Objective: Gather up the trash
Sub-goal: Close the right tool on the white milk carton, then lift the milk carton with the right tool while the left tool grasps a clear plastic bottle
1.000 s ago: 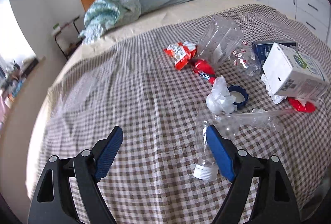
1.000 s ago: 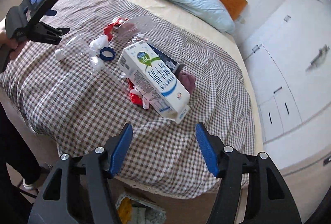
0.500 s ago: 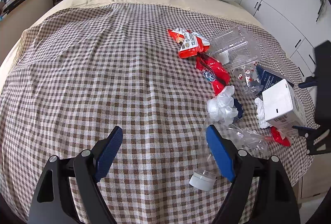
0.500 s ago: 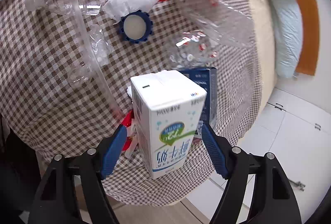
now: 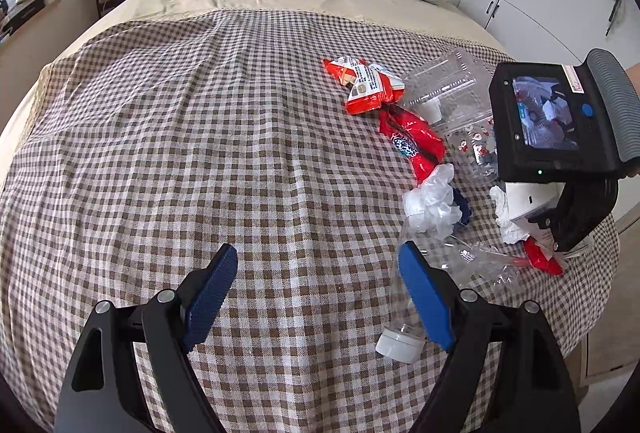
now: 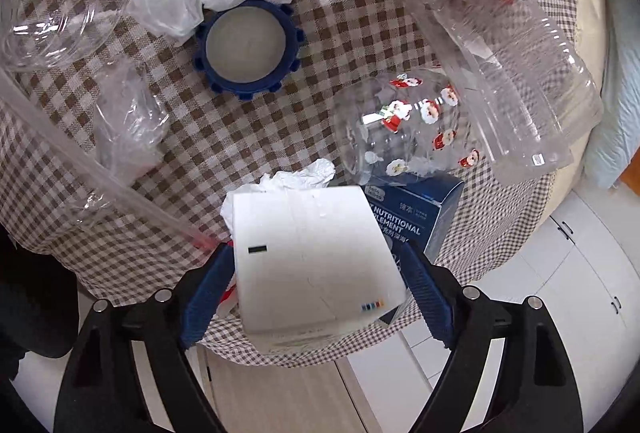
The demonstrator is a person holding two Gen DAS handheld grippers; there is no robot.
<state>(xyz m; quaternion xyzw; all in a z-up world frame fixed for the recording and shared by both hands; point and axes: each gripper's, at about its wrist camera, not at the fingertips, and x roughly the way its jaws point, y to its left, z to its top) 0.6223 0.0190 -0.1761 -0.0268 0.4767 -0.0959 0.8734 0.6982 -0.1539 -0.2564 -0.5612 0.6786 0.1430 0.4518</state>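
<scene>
The right gripper (image 6: 316,293) straddles the carton (image 6: 312,261), its jaws opening with the carton between them, not yet pinched. It should sink lower, centre, then close squarely on the side faces. The left gripper (image 5: 316,297) hangs spread and empty. Around the carton lie one blue lid (image 6: 248,49), one blue box (image 6: 416,221), two red wrappers (image 5: 416,141), one capped bottle (image 5: 404,329).

Both claws tilt downward, left claw (image 5: 316,297) gaping, right claw (image 6: 316,293) spreading wider.
</scene>
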